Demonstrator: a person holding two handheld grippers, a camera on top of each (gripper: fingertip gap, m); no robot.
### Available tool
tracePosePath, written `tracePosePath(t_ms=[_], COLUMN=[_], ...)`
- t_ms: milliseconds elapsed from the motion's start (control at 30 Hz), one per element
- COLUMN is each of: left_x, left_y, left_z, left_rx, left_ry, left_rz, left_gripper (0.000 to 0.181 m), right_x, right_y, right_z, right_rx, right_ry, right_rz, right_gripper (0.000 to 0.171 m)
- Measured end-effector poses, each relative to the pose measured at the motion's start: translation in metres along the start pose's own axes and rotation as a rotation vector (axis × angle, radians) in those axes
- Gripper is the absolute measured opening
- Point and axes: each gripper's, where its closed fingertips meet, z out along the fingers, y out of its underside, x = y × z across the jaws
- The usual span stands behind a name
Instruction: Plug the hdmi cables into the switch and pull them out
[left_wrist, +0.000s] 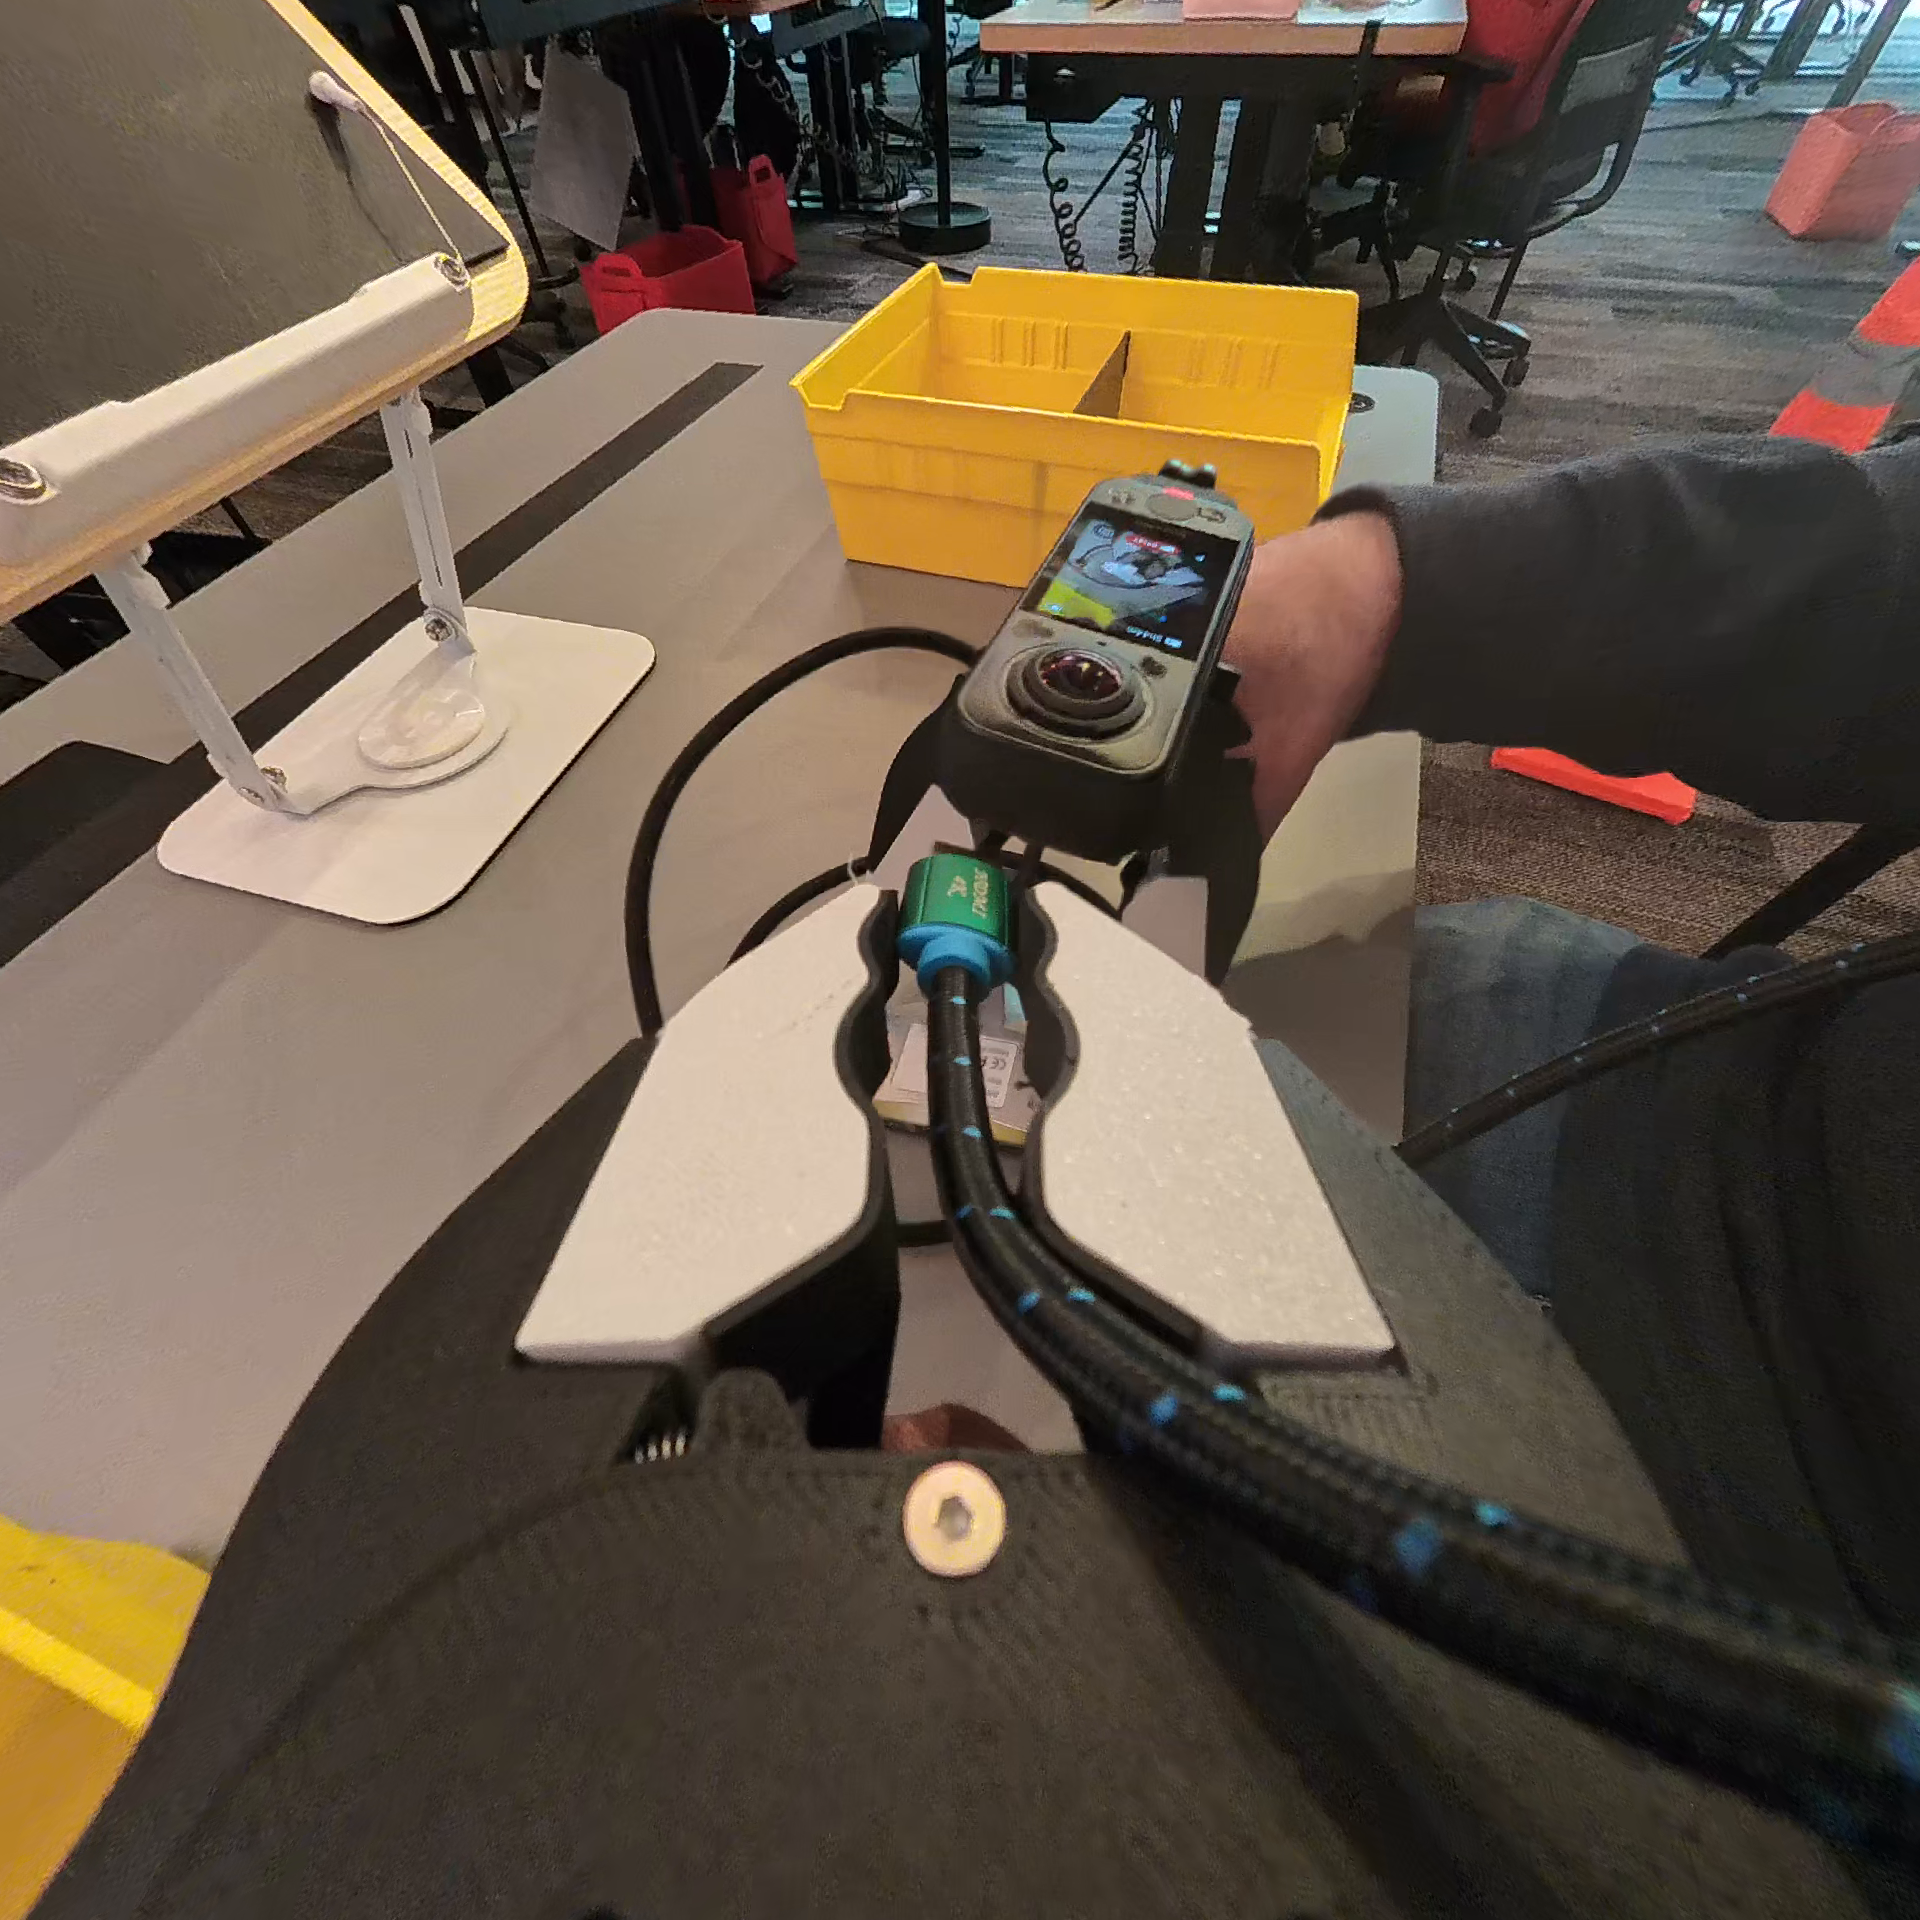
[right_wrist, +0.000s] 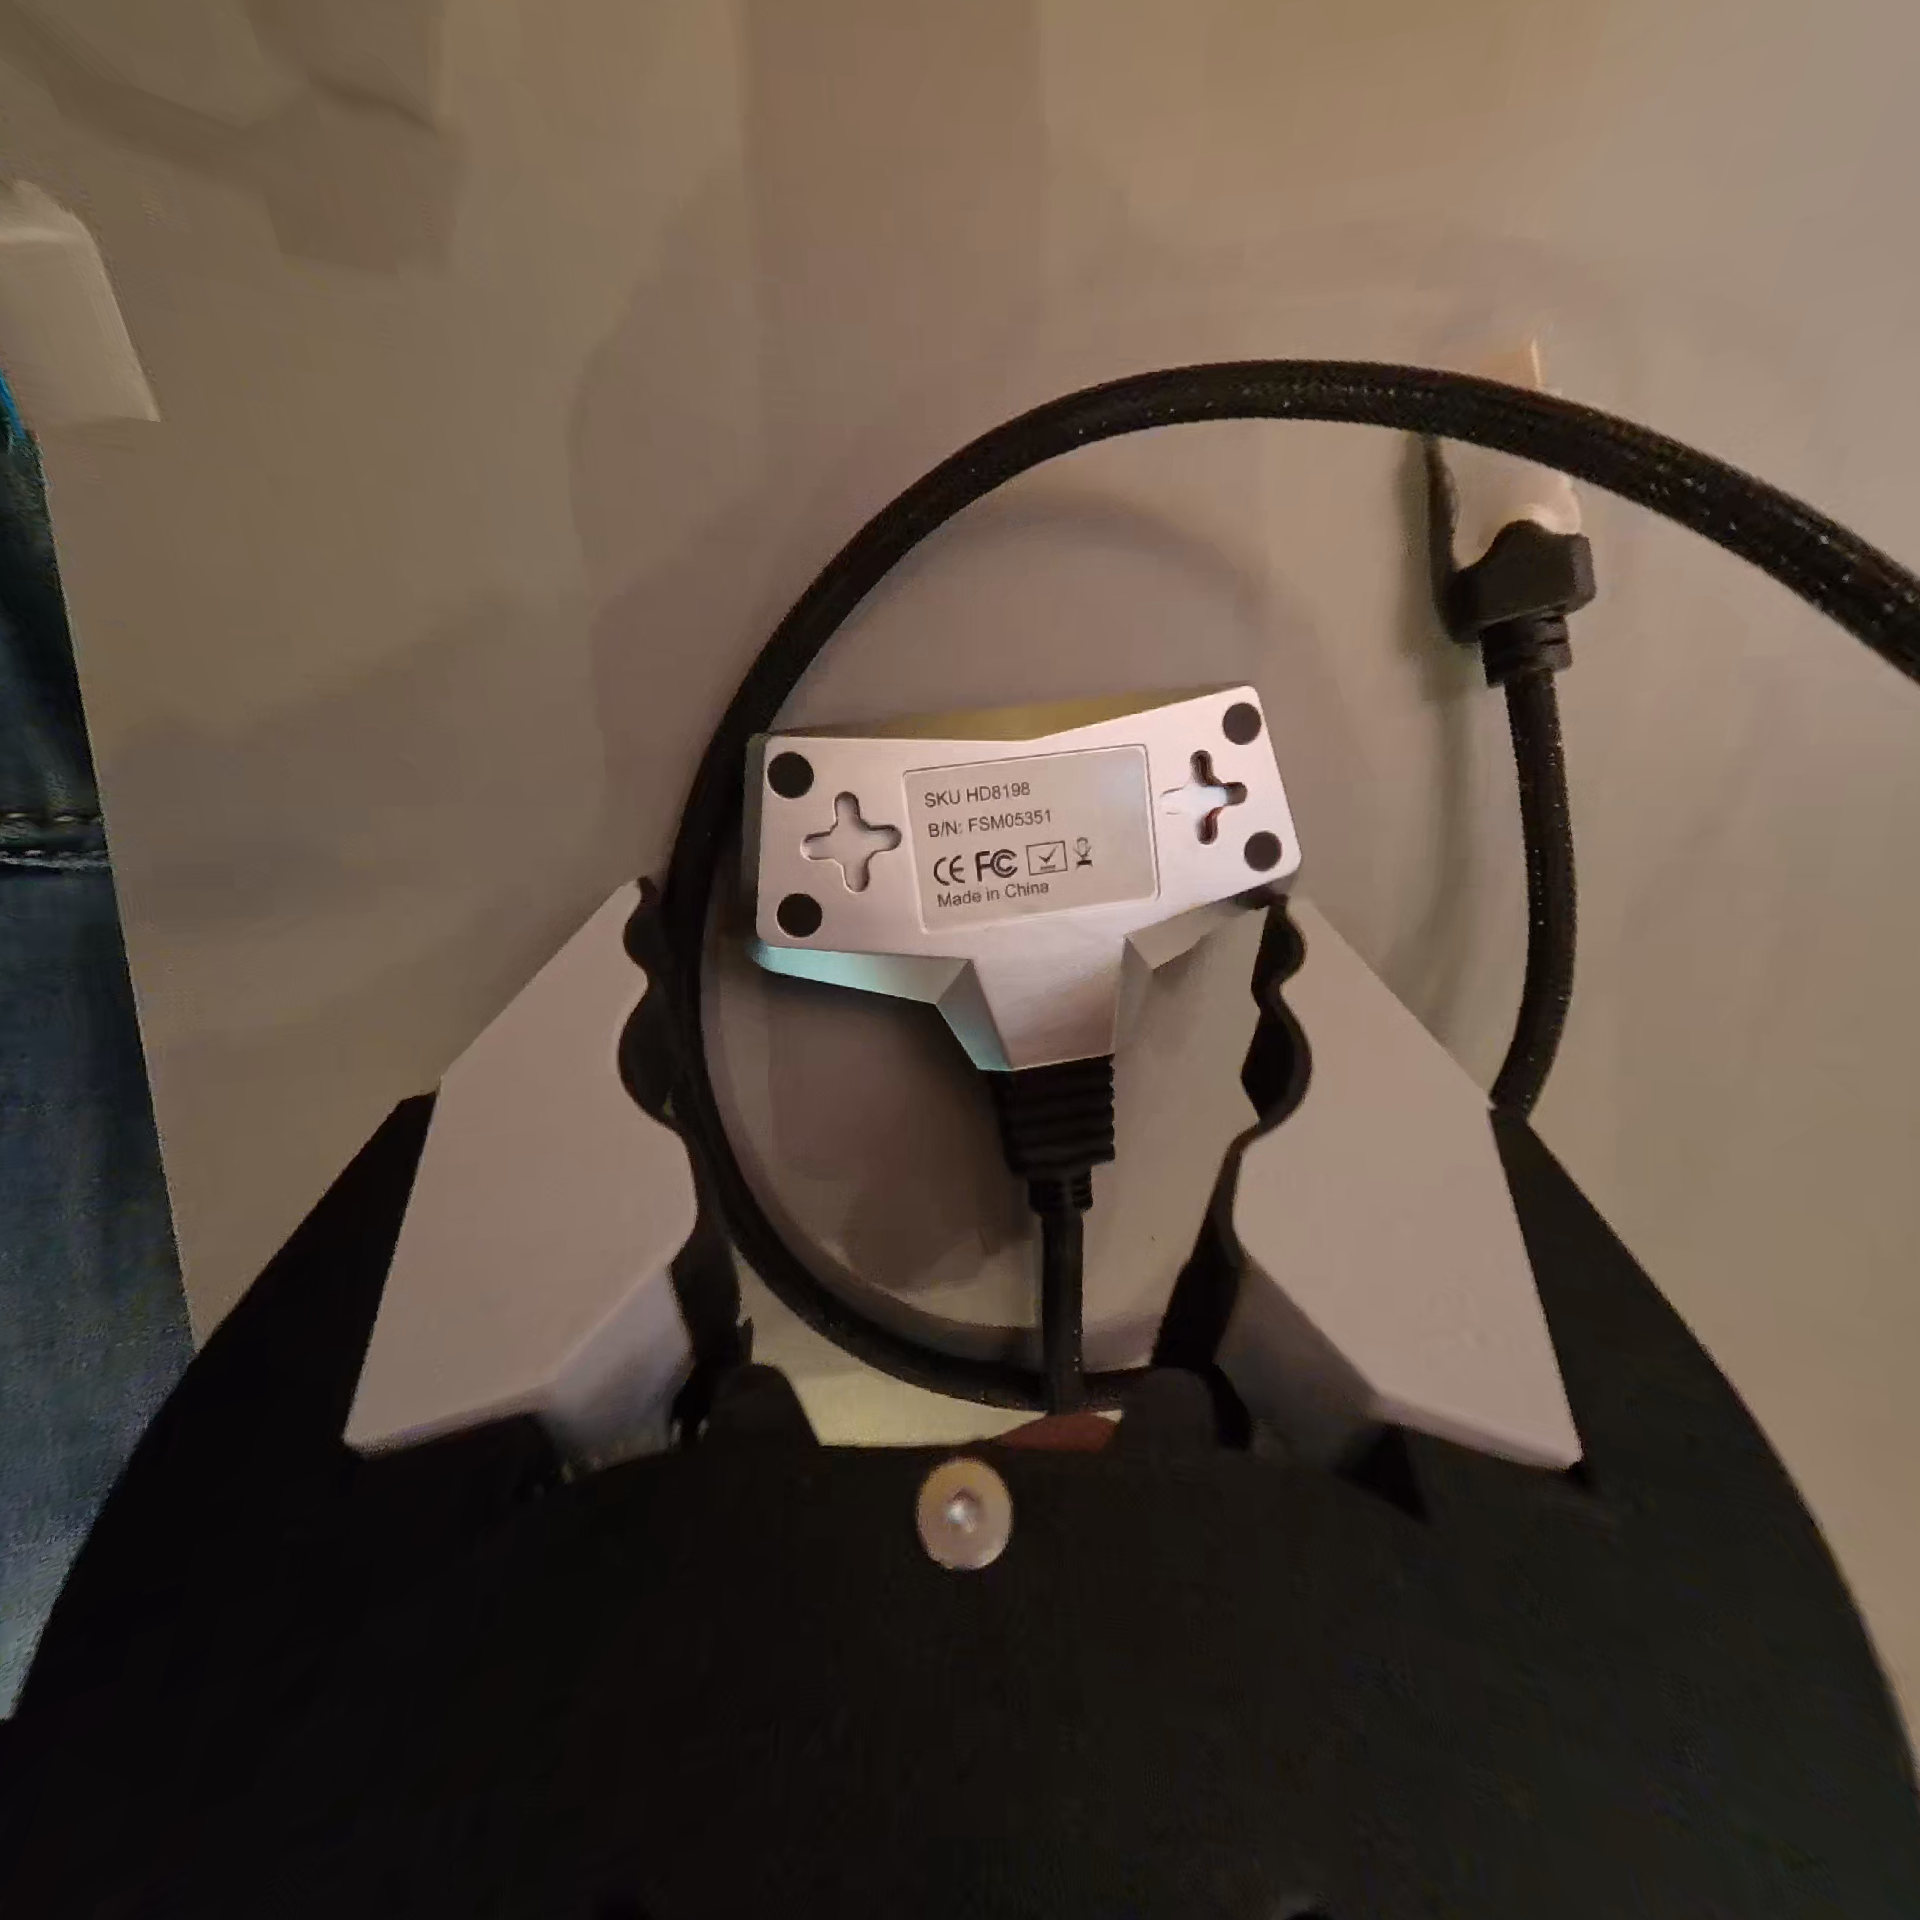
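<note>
Presently, the left claw (left_wrist: 951, 935) is seen closed around the green metal plug (left_wrist: 954, 896) of a black braided HDMI cable with blue flecks (left_wrist: 1039, 1288), the two white fingers (left_wrist: 748, 1122) pressing on the plug's sides just above its blue collar. The cable is led back between the fingers and off to the right over a dark-clothed lap. Beneath the plug, between the fingers, part of the silver switch (left_wrist: 951, 1081) is glimpsed lying on the grey worktop (left_wrist: 260, 1039); whether the plug is seated in it cannot be told. Just beyond, the right claw (left_wrist: 1081, 862) is held by a hand (left_wrist: 1309, 655) in a dark sleeve, with its camera unit on top facing the left wrist view. In the right wrist view, the right claw (right_wrist: 961, 935) is shown spread apart, its tips flanking the switch (right_wrist: 1023, 831) near its two lower corners without visibly pressing on it. The switch is turned underside up, with a label, four dark feet and two cross-shaped slots showing, and a thin black lead (right_wrist: 1065, 1226) running from its stem back toward the claw. A second black braided cable (right_wrist: 1143, 405) is looped around the switch, and its black plug (right_wrist: 1522, 582) lies loose on the worktop to the right, well apart from the switch. A yellow bin (left_wrist: 1070, 416) and a white tilted stand (left_wrist: 405, 748) are set farther back.
</note>
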Motion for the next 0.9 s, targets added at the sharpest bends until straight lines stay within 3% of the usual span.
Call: tracePosePath(t_ms=[33, 67, 133, 267, 567, 900], left_x=[0.0, 0.0, 0.0, 0.001, -0.001, -0.002], left_y=[0.0, 0.0, 0.0, 0.0, 0.001, 0.008], left_z=[0.0, 0.0, 0.0, 0.001, 0.0, 0.005], left_rx=[0.0, 0.001, 0.0, -0.003, -0.005, -0.053], left_ry=[-0.001, -0.001, 0.0, 0.001, -0.004, -0.031], left_rz=[0.0, 0.0, 0.001, 0.003, 0.004, 0.038], left_gripper=[0.021, 0.021, 0.021, 0.021, 0.022, 0.021], right_x=[-0.001, -0.005, -0.007, -0.006, -0.02, -0.035], right_y=[-0.001, -0.001, -0.001, 0.001, -0.016, -0.012], right_z=[0.0, 0.0, 0.001, -0.001, -0.023, -0.038], right_rx=[0.007, 0.017, 0.05, 0.054, 0.215, 0.247], right_ry=[-0.013, -0.042, -0.076, -0.077, -0.274, -0.414], right_rz=[0.005, 0.019, 0.041, 0.052, 0.217, 0.273], right_gripper=[0.106, 0.087, 0.079, 0.079, 0.079, 0.079])
